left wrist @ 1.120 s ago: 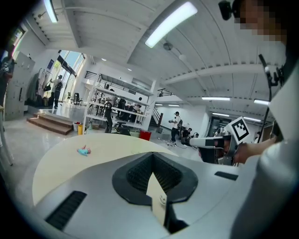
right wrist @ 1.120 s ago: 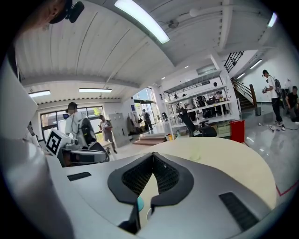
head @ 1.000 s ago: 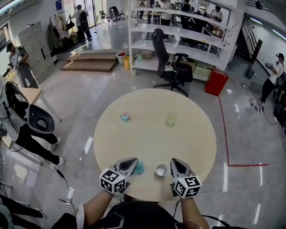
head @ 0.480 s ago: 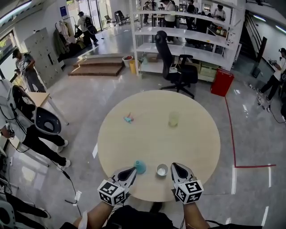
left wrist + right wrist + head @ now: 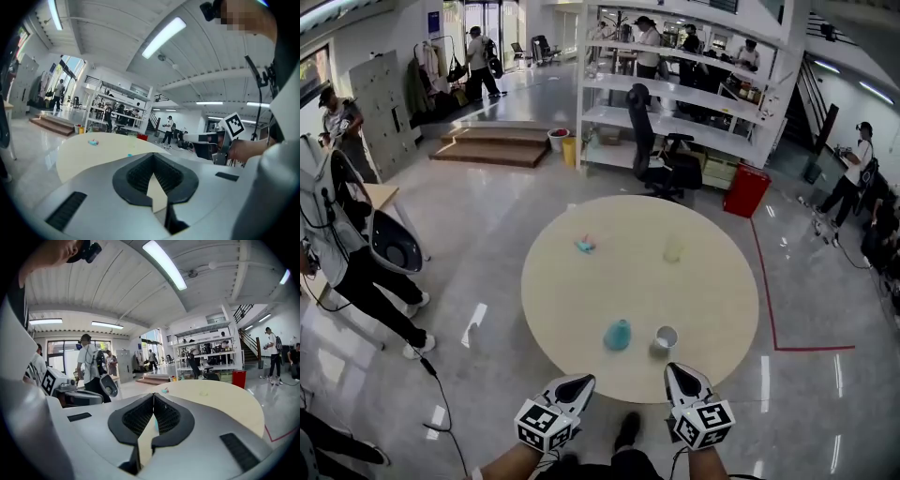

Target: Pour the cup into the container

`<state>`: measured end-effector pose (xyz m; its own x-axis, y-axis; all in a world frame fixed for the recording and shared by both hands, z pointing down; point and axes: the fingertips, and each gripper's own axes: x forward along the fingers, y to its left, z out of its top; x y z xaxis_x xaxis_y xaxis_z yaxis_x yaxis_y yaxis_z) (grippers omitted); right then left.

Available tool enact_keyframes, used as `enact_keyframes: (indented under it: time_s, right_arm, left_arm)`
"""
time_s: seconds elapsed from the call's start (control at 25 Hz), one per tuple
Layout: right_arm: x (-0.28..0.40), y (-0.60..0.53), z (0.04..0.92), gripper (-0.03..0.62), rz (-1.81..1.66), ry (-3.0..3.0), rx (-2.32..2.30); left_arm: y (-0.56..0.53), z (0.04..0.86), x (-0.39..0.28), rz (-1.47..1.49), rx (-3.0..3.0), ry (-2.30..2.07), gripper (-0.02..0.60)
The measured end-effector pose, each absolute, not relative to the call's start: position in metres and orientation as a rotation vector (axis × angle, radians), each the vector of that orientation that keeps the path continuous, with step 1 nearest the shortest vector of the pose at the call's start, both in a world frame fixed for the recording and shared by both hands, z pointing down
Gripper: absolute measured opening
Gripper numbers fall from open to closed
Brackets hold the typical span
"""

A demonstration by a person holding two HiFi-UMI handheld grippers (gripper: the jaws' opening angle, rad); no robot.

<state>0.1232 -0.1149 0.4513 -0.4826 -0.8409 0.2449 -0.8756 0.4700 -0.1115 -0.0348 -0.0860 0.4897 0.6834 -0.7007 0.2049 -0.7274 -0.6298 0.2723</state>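
On the round beige table [image 5: 581,300] a teal cup [image 5: 617,335] and a small white cup [image 5: 666,337] stand side by side near the front edge. A pale yellow-green container [image 5: 674,249] stands at the far side, faint in the right gripper view [image 5: 204,392]. My left gripper [image 5: 584,380] and right gripper [image 5: 676,368] hang off the table's near edge, short of both cups, pointing at them. Both are shut and hold nothing: the left gripper [image 5: 153,157] and the right gripper [image 5: 153,397] each show jaws meeting at the tip.
A small teal and pink object [image 5: 584,246] lies at the table's far left. Beyond the table are a black office chair [image 5: 652,155], white shelves [image 5: 675,94] and a red bin [image 5: 744,190]. A person [image 5: 347,253] stands at the left; a red floor line [image 5: 769,309] runs at the right.
Both grippers have drawn back from over the table's front edge, where they flanked the two cups, to off its near side. The cups have not moved on the table.
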Motion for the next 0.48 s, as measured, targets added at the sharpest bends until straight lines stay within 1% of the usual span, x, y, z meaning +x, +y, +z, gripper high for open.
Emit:
enact_keyframes:
  time_s: [0.2, 0.48]
  right_arm:
    - [0.097, -0.047, 0.446, 0.008, 0.363, -2.512, 1.53]
    - [0.098, 0.022, 0.428, 0.008, 0.342, -2.524, 1.57]
  left_arm:
    - [-0.034, 0.494, -0.063, 0.087, 2.53, -1.055, 0.0]
    - [0.02, 0.469, -0.064, 0.048, 2.58, -1.033, 0.0]
